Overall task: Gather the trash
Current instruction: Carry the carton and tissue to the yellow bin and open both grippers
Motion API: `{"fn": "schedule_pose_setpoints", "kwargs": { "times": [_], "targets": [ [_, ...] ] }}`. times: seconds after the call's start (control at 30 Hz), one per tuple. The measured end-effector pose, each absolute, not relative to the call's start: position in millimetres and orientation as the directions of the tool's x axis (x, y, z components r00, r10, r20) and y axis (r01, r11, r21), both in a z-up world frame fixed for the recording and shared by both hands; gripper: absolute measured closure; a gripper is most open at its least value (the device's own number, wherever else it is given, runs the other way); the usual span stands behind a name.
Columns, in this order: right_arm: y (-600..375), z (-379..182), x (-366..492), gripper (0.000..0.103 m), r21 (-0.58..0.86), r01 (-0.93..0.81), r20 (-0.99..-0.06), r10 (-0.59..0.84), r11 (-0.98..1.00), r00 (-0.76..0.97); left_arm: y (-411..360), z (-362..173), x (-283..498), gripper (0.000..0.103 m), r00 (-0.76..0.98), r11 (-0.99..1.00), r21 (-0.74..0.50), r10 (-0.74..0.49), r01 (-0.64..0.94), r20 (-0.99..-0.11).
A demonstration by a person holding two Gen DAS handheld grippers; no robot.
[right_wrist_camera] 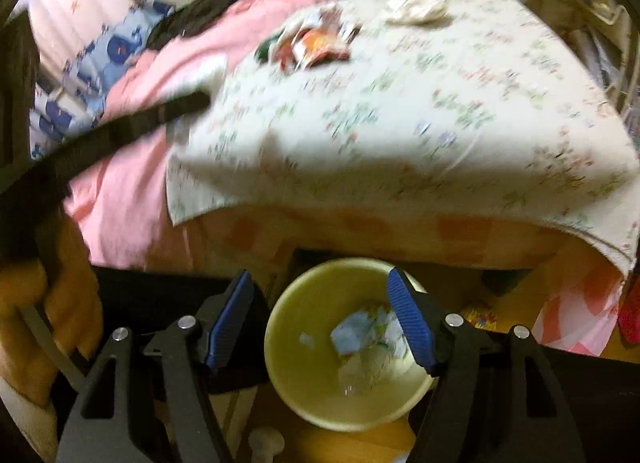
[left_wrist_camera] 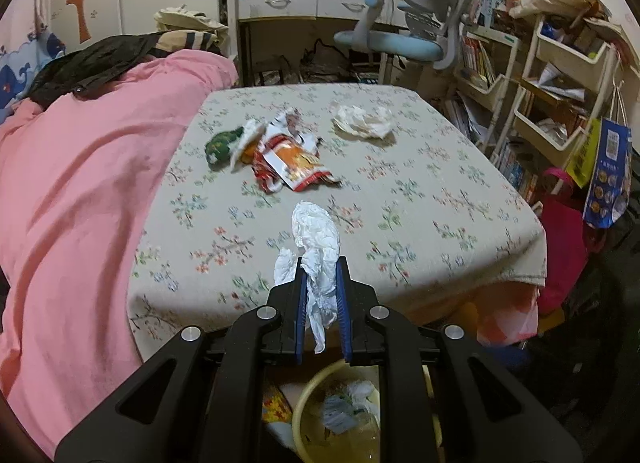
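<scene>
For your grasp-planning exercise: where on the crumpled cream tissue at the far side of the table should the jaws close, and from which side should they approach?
Grip the crumpled cream tissue at its raised, bunched middle, coming down from above. It lies low and spread on the floral tablecloth, so a side approach would probably catch the cloth. The free right gripper suits, since the left gripper holds a white tissue.

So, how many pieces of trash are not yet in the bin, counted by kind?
White tissue held in the left gripper: 1
Crumpled cream paper on the table: 1
Red and orange snack wrapper: 1
Green wrapper: 1
Total: 4. The wrappers lie heaped, so more could hide there.
</scene>
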State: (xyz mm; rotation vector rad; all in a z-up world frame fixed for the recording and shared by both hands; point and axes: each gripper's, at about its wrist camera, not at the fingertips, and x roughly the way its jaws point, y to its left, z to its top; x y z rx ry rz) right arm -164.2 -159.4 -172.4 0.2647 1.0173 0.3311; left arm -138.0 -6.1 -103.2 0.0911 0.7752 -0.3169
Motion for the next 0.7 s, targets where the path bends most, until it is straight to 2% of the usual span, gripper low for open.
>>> {"fn": "schedule_pose_setpoints", "kwargs": {
  "times": [0.07,0.3,0.6,0.7],
  "targets": [
    [-166.7,-166.3,-164.2,0.030,0.366,-0.120,-0.766,0.372,0.923,0.524,-10.8,-108.3,-143.8,0.090,0.655,0.943,-0.031,-0.252,0.330,-0.712],
    [-189.3,-149.6,-166.4,0.029,0.384,-0.041,-0.704,0.321,0.922,0.634,-27.1,-128.0,-165.5,0.090,0.602,0.923,-0.009,-0.259,0.385,-0.755],
    [-200.8,-144.7,-169.3,0.027,0.395,-0.018,-0.675,0.304,0.918,0.672,-46.6,-154.9,-193.9,0.089,0.504,0.888,0.006,-0.256,0.461,-0.825],
    [-202.6,-142.2,-171.8,0.025,0.392,-0.014,-0.667,0.295,0.920,0.684,-50.8,-161.7,-200.3,0.074,0.486,0.883,0.023,-0.236,0.469,-0.842]
  ]
}}
